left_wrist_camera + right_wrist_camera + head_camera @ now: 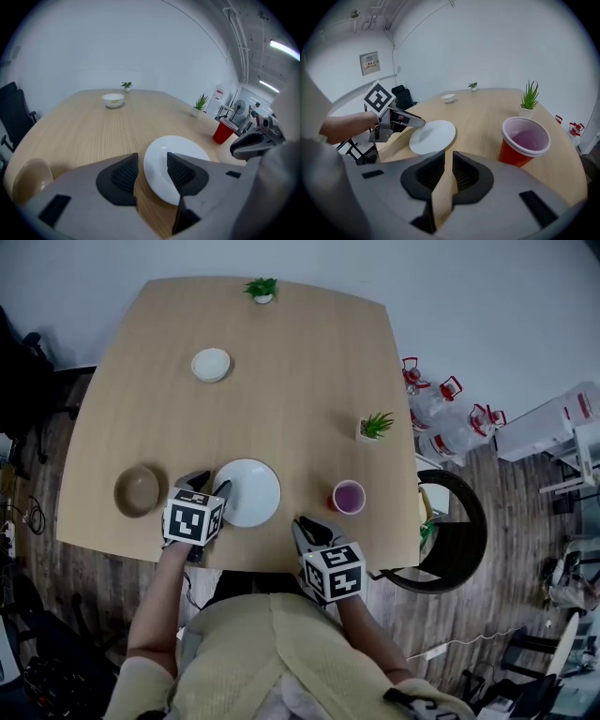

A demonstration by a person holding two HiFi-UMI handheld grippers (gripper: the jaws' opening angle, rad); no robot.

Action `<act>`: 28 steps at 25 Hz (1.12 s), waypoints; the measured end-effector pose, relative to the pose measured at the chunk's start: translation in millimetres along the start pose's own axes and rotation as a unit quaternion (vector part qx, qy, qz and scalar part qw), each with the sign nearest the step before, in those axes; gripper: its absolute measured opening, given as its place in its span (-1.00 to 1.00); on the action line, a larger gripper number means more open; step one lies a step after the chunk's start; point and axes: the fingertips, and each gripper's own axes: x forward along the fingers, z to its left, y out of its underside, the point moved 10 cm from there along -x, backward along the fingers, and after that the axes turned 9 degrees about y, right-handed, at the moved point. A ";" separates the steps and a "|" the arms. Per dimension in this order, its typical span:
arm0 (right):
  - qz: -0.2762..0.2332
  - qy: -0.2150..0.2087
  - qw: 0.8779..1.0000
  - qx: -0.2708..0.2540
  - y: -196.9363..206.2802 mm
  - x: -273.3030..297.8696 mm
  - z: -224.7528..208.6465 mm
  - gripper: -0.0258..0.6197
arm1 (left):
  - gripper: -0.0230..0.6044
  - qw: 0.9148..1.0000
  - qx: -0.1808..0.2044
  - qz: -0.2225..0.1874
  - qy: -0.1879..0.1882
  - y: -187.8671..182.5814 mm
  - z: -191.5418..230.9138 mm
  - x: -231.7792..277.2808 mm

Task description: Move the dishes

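Note:
A white plate (pixel 248 491) (pixel 180 146) (pixel 432 136) lies near the table's front edge. My left gripper (pixel 208 486) (pixel 152 171) is open at the plate's left rim, with one jaw over the plate and the other over bare wood. A brown bowl (pixel 138 490) (pixel 30 177) sits just left of it. My right gripper (pixel 307 526) (pixel 449 171) is shut and empty over the front edge, between the plate and a red cup (pixel 349 496) (pixel 524 140) (pixel 223 130). A small white bowl (pixel 211 364) (pixel 113 100) (pixel 448 98) rests far back on the left.
Two small potted plants stand on the wooden table (pixel 300 381), one at the far edge (pixel 262 288) and one near the right edge (pixel 376 426). A dark chair (pixel 455 526) and water jugs (pixel 441 418) are off the table's right side.

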 end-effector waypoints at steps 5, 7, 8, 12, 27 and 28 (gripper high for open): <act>0.003 0.008 1.000 0.004 4.1 -2.9 -3.4 -0.73 | -0.30 1.000 0.005 0.029 0.007 1.9 2.4 15.2; 0.004 0.009 1.000 0.005 4.4 -2.7 -4.2 -0.73 | -0.30 0.999 -0.002 0.035 0.013 2.7 5.3 18.5; 0.005 0.010 1.000 0.006 4.7 -2.6 -4.5 -0.73 | -0.30 0.999 -0.005 0.037 0.017 3.2 6.2 19.8; 0.007 0.013 1.000 0.012 7.2 -3.2 -6.6 -0.73 | -0.32 0.999 0.002 0.045 0.022 4.9 5.0 23.5; 0.011 0.030 0.999 0.026 13.1 -8.7 -15.4 -0.74 | -0.56 0.999 0.014 0.027 0.012 2.5 -3.0 14.4; 0.011 0.031 0.999 0.027 13.5 -9.3 -15.6 -0.74 | -0.56 0.999 0.018 0.027 0.013 2.7 -5.4 13.6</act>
